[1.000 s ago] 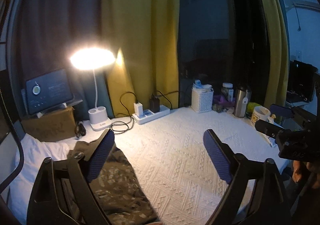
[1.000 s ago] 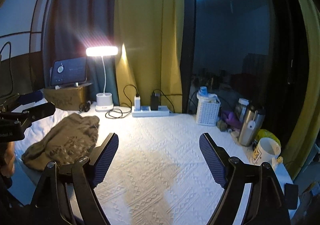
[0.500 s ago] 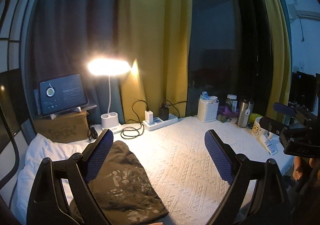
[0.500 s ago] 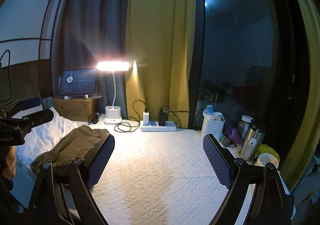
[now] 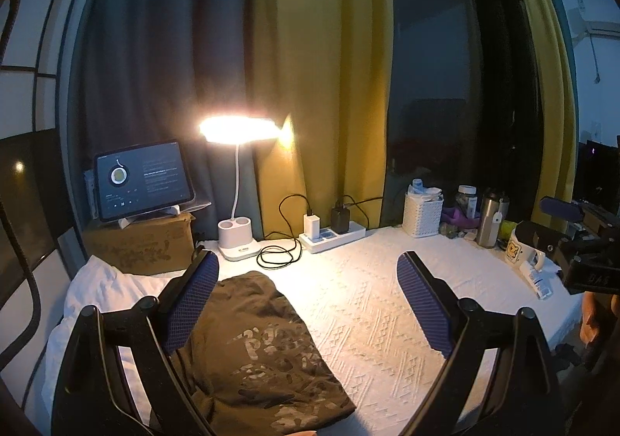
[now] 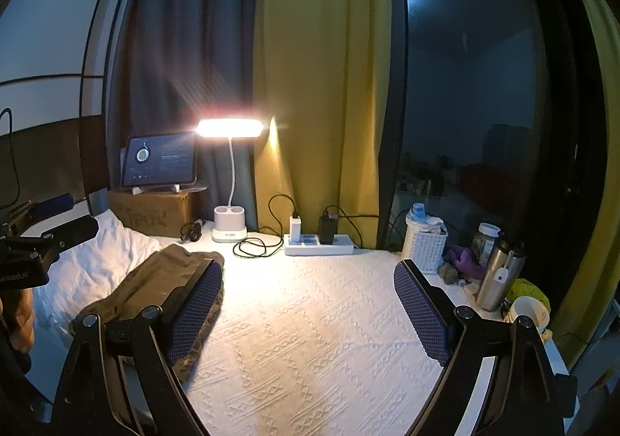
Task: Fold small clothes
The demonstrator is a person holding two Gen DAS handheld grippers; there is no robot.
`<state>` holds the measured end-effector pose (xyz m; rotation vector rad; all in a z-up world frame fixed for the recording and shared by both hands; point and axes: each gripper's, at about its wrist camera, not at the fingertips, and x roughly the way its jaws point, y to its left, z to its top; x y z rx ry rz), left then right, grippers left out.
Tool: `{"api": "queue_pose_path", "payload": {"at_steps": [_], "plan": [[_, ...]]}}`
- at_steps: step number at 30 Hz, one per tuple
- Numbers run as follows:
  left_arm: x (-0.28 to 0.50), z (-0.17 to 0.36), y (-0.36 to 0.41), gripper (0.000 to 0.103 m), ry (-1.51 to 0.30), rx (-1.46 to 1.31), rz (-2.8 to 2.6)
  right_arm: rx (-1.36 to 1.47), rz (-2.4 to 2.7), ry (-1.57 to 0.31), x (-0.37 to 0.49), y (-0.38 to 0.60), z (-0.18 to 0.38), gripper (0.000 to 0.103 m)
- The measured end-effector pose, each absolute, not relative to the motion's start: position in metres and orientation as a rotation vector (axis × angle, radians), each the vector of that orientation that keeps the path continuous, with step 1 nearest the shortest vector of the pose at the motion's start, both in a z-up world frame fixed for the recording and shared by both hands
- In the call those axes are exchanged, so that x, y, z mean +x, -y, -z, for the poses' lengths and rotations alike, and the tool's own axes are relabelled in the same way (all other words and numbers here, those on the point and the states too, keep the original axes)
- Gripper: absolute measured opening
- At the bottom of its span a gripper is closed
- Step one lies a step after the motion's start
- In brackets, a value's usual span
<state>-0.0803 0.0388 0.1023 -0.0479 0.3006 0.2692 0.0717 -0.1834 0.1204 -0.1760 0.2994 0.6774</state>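
A small olive-brown garment (image 5: pixel 263 351) with a pale print lies folded flat on the left side of the white textured bedspread (image 5: pixel 372 312); in the right wrist view the same garment (image 6: pixel 155 281) lies at the left. My left gripper (image 5: pixel 306 300) hovers over the garment's right edge, open, nothing between its blue pads (image 5: pixel 190 304). My right gripper (image 6: pixel 308 304) hangs over the bare bedspread (image 6: pixel 310 339) to the right of the garment, open and empty. Each gripper also shows at the edge of the other's view.
Along the back stand a lit desk lamp (image 5: pixel 236 180), a tablet (image 5: pixel 143 180) on a cardboard box, a power strip (image 5: pixel 333 234) with looped cables, a white basket (image 5: pixel 422 211), a steel flask (image 5: pixel 490 219) and a mug (image 5: pixel 519 250). A white pillow (image 5: pixel 104 289) lies left.
Both grippers have drawn back and risen a little, so more of the bedspread and garment shows. The garment lies as before.
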Motion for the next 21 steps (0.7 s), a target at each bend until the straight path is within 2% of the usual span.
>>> {"api": "queue_pose_path", "payload": {"at_steps": [21], "plan": [[-0.0757, -0.0966, -0.0383, 0.093, -0.331, -0.057, -0.277, -0.177, -0.664, -0.332, 0.0807, 0.1841, -0.1094, 0.092]]}}
